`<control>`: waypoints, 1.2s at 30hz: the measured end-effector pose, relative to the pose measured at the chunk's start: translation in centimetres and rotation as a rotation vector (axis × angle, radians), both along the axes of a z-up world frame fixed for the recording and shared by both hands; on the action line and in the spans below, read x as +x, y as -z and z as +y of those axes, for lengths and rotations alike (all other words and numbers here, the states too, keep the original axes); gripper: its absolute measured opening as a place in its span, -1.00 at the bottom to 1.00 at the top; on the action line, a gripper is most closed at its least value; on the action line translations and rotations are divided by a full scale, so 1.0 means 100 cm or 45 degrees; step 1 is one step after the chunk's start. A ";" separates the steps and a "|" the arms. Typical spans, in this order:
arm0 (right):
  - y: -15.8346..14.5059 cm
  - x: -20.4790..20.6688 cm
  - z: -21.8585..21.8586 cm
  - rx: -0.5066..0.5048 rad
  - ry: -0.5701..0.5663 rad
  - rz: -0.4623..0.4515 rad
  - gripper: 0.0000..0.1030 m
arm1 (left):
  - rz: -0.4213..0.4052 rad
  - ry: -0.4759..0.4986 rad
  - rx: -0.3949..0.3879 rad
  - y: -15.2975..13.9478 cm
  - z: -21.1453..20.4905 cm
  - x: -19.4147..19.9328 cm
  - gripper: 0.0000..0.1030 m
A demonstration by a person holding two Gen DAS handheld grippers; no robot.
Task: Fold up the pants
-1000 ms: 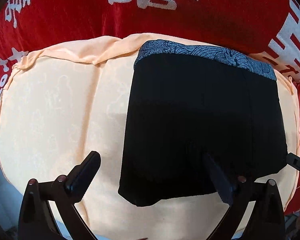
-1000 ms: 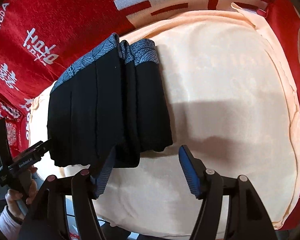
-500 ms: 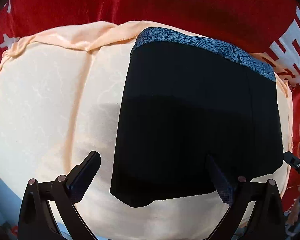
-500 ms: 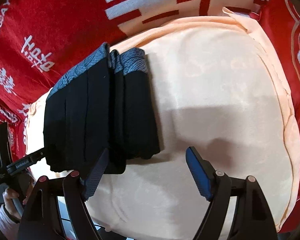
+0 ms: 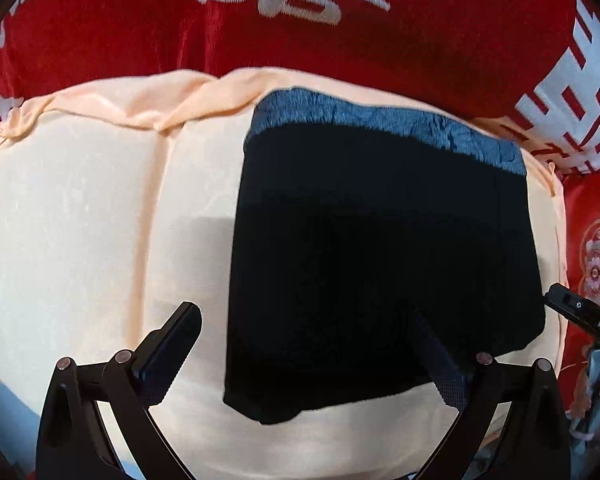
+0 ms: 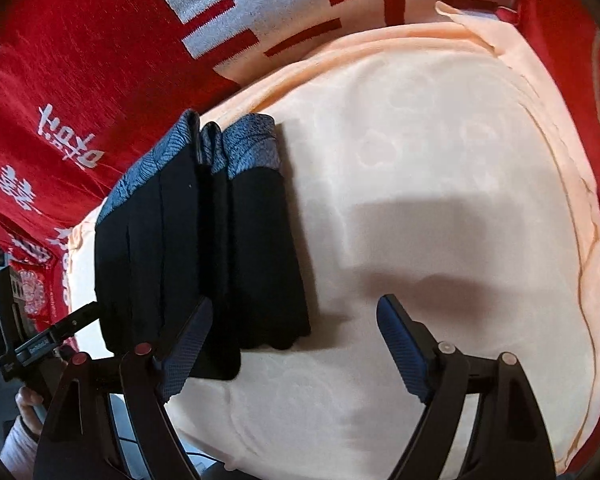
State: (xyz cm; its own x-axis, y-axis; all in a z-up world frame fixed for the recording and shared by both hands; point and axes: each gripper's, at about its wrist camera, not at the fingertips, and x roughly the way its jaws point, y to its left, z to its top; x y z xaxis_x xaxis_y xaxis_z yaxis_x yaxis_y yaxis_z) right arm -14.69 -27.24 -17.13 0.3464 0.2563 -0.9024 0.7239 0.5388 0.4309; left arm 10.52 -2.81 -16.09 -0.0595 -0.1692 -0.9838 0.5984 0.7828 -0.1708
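Note:
Black pants point(image 5: 380, 260) with a blue-grey patterned waistband point(image 5: 380, 124) lie folded on a peach cloth point(image 5: 80, 220). My left gripper point(image 5: 306, 356) hangs open over their near hem. Its right finger is above the black fabric, its left finger above bare cloth. In the right wrist view the pants point(image 6: 204, 260) show several stacked folds. My right gripper point(image 6: 296, 344) hovers at their near right corner with its jaws opening. The corner lies in the gap and neither pad presses on it. Each view catches the other gripper at the pants' far side.
A red blanket with white characters point(image 5: 340, 40) lies under the peach cloth and surrounds it. The peach cloth point(image 6: 440, 200) stretches wide to the right of the pants. A hand and sleeve point(image 6: 24, 408) hold the left gripper at the lower left.
My right gripper's jaws have spread wider and it has drifted slightly along the pants' near edge. The left wrist view has tilted a little. The pants lie as before.

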 end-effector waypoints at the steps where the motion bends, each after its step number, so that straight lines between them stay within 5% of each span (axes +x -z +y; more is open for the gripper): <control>1: 0.001 0.002 -0.001 0.011 0.001 -0.005 0.68 | 0.001 0.001 -0.003 0.000 -0.001 0.003 1.00; 13: 0.015 0.032 -0.010 0.196 -0.098 -0.162 0.80 | 0.172 -0.008 -0.165 0.011 0.000 0.044 1.00; 27: 0.054 0.067 -0.008 0.379 -0.261 -0.229 0.81 | 0.352 0.028 -0.200 0.056 -0.004 0.059 1.00; 36: 0.064 0.070 -0.015 0.440 -0.170 -0.261 0.81 | 0.383 0.025 -0.213 0.064 -0.018 0.049 1.00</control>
State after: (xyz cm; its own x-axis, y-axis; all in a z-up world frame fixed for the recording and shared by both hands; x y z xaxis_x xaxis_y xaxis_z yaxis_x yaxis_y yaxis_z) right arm -7.72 -28.72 -23.48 0.4530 0.5865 -0.6715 0.5378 0.4209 0.7305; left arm 15.39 -4.60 -22.52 -0.3476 -0.3224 -0.8805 0.5164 0.7180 -0.4667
